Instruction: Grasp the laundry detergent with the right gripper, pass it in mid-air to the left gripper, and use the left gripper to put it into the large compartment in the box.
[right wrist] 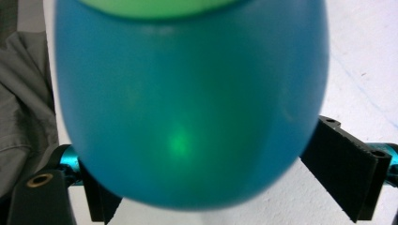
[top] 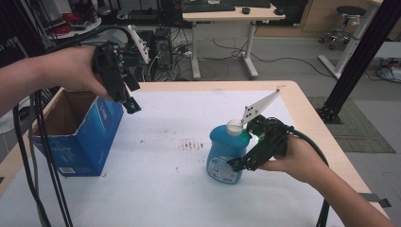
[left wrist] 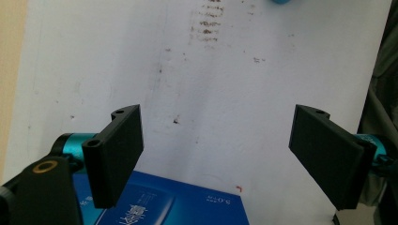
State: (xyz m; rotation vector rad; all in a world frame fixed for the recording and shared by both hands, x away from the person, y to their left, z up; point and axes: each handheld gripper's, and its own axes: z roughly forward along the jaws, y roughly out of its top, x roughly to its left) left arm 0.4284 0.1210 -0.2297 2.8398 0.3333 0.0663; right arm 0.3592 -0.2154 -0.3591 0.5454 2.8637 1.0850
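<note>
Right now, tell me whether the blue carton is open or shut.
Open: the blue carton stands upright at the table's left with its top flaps up, brown inside showing.

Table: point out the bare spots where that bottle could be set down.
Free: the white cover between box and bottle, apart from a brown stain; the far stretch behind them; the near edge. Crowded: the left side by the box, and around the right gripper.

A white-topped table (stained mid-surface) carries two things — an open blue box and a blue bottle.
</note>
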